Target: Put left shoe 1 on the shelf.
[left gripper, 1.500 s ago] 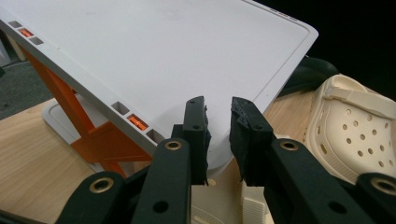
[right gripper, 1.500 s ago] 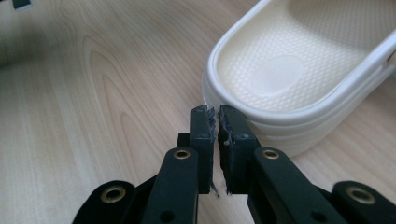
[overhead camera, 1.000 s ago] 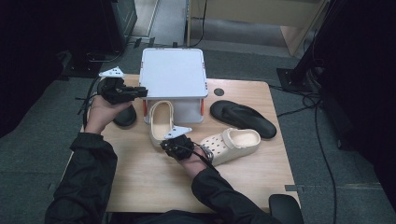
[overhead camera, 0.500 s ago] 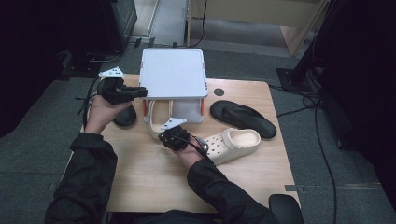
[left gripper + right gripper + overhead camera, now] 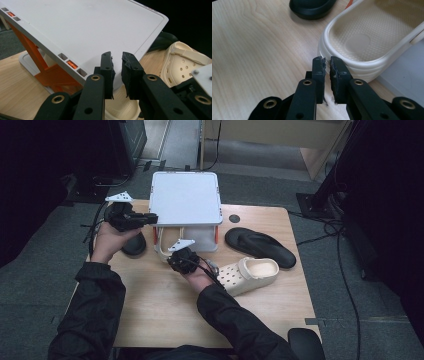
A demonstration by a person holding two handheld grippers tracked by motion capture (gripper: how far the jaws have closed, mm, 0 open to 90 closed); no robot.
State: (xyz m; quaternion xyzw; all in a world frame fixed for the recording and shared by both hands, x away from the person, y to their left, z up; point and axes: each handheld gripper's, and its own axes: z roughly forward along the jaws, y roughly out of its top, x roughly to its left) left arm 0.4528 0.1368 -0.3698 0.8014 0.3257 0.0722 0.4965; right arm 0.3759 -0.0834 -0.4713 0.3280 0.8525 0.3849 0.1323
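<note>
Two foam clogs are the work here, and the one in hand is the cream moulded clog [image 5: 161, 251] lying at the near left foot of the white two-shelf plastic rack with orange struts [image 5: 185, 200], its toe tucked under the top shelf.

From the left: a black rounded shoe [image 5: 134, 245] sits near the counter's left edge. Above it the left gripper [image 5: 152, 217] hovers at the rack's top-shelf corner; its jaws have just been closing and stand nearly together, with nothing between them. The right gripper [image 5: 171, 261] is just beside the clog's heel, jaws all but closed and empty.

That clog [image 5: 367, 37] looks light, springy and a little slick, unlikely to break. Its thick ribbed heel wall seems the best hold; a pinch there would probably flex it slightly. Further right lie the second cream clog with holes [image 5: 252, 272] and a black flat sandal [image 5: 260, 247].

The pale wooden counter [image 5: 150, 310] is smooth, so shoes should slide easily. Grey carpet [image 5: 350, 330] and trailing cables surround it in a dim room.
</note>
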